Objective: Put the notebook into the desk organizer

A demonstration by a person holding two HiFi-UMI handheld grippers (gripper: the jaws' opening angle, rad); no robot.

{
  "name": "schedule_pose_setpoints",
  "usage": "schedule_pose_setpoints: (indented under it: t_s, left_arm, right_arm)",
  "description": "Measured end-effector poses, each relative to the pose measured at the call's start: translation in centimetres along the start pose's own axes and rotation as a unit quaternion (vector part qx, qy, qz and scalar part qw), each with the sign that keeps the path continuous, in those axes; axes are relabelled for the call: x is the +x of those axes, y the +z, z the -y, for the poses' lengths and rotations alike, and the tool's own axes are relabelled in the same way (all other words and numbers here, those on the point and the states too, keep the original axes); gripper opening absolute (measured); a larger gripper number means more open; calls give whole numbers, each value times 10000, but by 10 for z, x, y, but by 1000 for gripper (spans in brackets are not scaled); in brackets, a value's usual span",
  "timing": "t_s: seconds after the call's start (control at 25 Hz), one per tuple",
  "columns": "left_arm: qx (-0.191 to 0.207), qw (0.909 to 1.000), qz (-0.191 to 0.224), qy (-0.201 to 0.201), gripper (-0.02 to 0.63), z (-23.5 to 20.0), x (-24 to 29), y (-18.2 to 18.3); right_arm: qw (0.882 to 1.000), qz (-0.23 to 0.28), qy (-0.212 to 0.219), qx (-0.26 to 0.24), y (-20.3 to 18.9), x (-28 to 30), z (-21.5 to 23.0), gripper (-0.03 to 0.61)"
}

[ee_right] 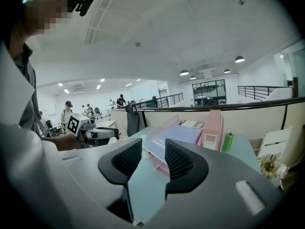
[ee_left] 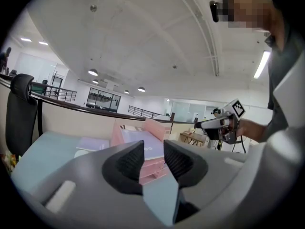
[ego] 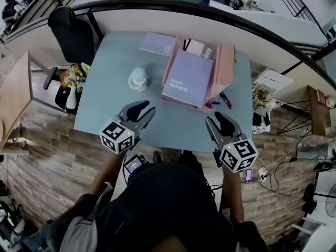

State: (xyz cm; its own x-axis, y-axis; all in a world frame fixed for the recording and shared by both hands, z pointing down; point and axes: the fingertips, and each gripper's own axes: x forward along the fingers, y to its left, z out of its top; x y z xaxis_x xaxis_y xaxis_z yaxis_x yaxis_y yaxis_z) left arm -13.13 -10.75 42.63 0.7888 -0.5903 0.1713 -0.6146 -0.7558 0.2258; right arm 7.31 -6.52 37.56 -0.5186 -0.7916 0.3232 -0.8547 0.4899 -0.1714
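A lavender notebook (ego: 188, 77) is seen lying slanted across the top of the pink desk organizer (ego: 227, 62), which stands toward the far side of the blue-grey counter (ego: 105, 104). A second lavender notebook (ego: 157, 42) is laid flat on the counter just left of the organizer, and a white round object (ego: 138, 79) is set near its front left corner. The left gripper (ego: 143, 111) and the right gripper (ego: 219, 121) are held over the counter's near part, apart from the organizer. The jaws of both are spread, and nothing is caught between them.
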Motion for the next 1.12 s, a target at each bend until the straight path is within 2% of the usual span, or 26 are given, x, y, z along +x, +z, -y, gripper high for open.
schedule_pose_setpoints:
  t_s: [0.2, 0.4, 0.52, 1.12]
  left_arm:
    - [-142, 9998, -125, 34, 152, -11, 17, -9]
    - [-564, 9979, -226, 233, 152, -30, 39, -21]
    - [-633, 9971, -303, 278, 153, -38, 48, -24]
    - [-1112, 9919, -548, 281, 167, -48, 85, -51]
  right_arm:
    - [9997, -114, 87, 209, -6, 15, 16, 135]
    - [9984, -398, 166, 355, -19, 38, 45, 135]
    - [9972, -538, 201, 469, -27, 54, 59, 136]
    - [9864, -1283, 541, 876, -75, 93, 82, 137]
